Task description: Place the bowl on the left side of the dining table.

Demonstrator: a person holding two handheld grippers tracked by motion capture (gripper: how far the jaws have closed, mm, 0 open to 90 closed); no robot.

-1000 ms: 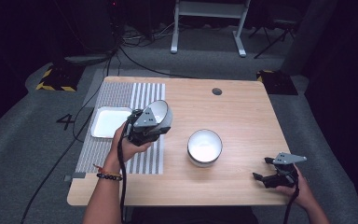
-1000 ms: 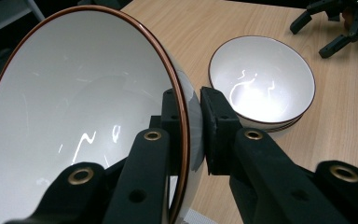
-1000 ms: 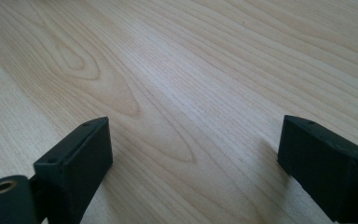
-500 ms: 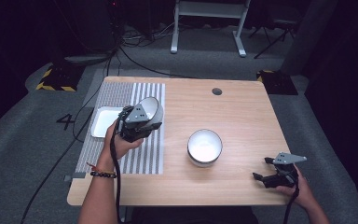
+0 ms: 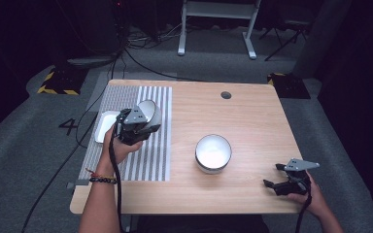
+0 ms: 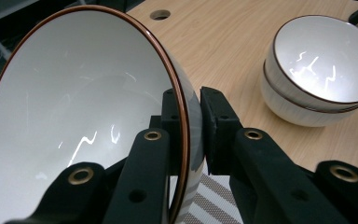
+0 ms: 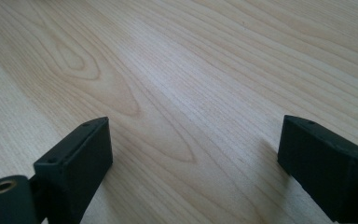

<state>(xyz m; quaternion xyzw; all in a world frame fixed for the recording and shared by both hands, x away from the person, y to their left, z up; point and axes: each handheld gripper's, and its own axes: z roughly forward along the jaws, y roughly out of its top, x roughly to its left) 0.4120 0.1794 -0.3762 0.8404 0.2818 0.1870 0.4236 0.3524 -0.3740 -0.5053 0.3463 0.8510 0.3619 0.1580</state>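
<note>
I have the left gripper (image 6: 186,121) pinched on the rim of a brown-rimmed white bowl (image 6: 79,116), tipped on edge above the striped mat (image 5: 148,145) — level it before setting down. The white tray (image 5: 104,127) lies just left; the stacked bowls (image 5: 213,153) sit well right. My right gripper (image 7: 191,154) rests wide open, empty, near the table's (image 5: 252,116) near-right edge.

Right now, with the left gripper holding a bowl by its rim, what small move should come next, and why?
Probably carry the held bowl a little further left toward the white tray: the left gripper pinches its rim above the striped mat, tilted on edge, away from the stacked bowls.
</note>
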